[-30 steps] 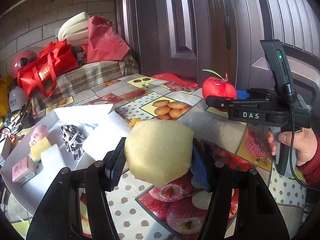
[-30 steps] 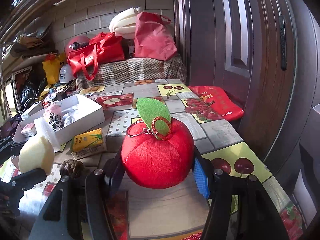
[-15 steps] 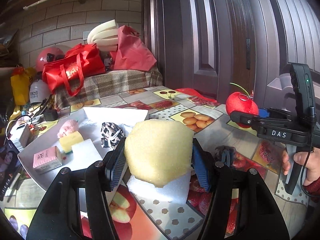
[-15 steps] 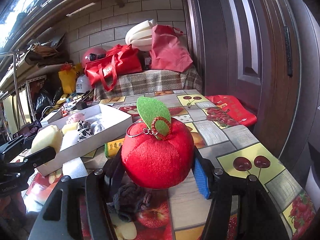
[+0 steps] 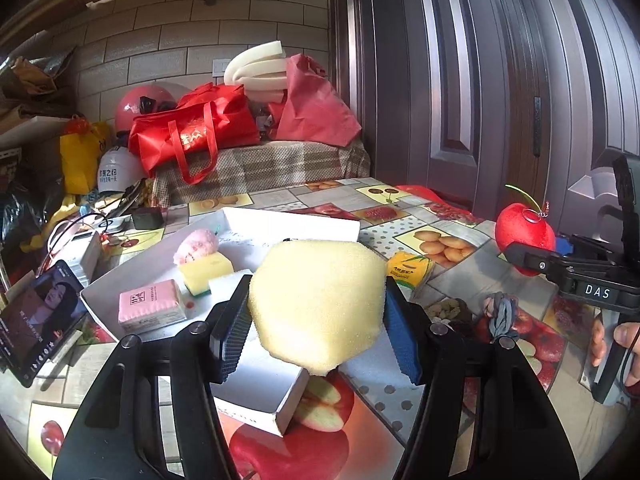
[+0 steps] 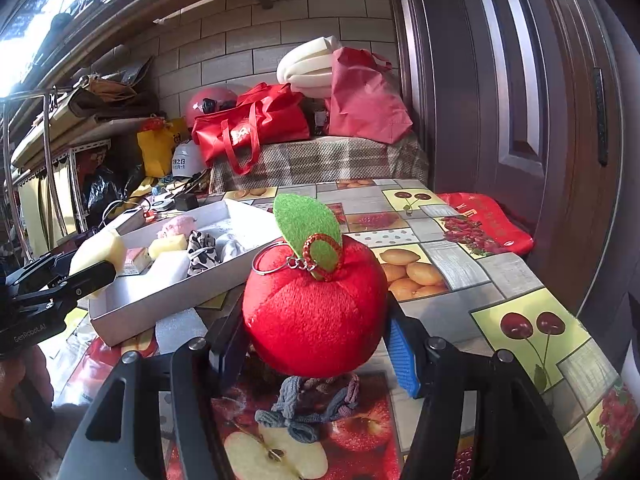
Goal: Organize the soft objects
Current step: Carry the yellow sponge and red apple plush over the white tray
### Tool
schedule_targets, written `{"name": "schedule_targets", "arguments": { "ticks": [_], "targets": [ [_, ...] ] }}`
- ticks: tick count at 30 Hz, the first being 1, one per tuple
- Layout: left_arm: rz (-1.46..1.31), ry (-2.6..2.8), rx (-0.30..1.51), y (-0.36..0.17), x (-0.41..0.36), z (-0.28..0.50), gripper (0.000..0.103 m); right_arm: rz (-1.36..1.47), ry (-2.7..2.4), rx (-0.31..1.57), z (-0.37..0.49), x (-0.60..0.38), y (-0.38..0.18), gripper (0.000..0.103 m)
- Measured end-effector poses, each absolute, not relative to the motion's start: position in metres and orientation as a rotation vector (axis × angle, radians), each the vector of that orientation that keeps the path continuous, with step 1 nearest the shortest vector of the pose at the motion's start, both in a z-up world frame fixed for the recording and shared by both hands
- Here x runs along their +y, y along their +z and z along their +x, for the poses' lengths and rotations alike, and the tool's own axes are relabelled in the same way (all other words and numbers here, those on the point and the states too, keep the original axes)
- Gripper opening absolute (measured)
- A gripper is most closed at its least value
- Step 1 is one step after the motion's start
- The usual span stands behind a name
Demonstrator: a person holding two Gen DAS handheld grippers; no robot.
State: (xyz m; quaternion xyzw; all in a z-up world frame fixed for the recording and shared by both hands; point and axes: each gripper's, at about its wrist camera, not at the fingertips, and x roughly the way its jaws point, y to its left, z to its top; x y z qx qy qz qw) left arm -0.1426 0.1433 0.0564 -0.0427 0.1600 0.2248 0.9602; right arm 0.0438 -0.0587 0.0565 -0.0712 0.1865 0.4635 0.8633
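My left gripper (image 5: pixel 316 330) is shut on a pale yellow sponge (image 5: pixel 318 306), held just above the near end of the white box (image 5: pixel 256 402). Inside the box lie a pink plush (image 5: pixel 196 245), a yellow-green sponge (image 5: pixel 205 274), a pink tissue pack (image 5: pixel 151 307) and a spotted scrunchie (image 6: pixel 202 251). My right gripper (image 6: pixel 316 344) is shut on a red plush apple (image 6: pixel 314 312) with a green leaf and key ring, right of the box (image 6: pixel 160 304). That apple (image 5: pixel 524 234) and gripper show at the left wrist view's right edge.
A grey knotted hair tie (image 6: pixel 312 410) lies on the fruit-print tablecloth under the apple. A yellow tissue pack (image 5: pixel 408 270) sits right of the box. A phone (image 5: pixel 38 314) leans at the left edge. Red bags (image 5: pixel 192 132) and foam rolls pile on the far bench beside a dark door.
The left gripper has swung left with the yellow sponge, from over the tablecloth to above the box's near end. The right gripper has drifted with the apple, so the box now appears nearer.
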Motion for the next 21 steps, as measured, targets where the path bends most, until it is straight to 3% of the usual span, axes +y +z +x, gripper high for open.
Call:
{"name": "schedule_targets", "arguments": {
  "ticks": [21],
  "targets": [
    [-0.135,0.6,0.33,0.053,0.2,-0.158,0.062,-0.231,1.06,0.392,0.015,-0.015,0.052,0.062]
  ]
}}
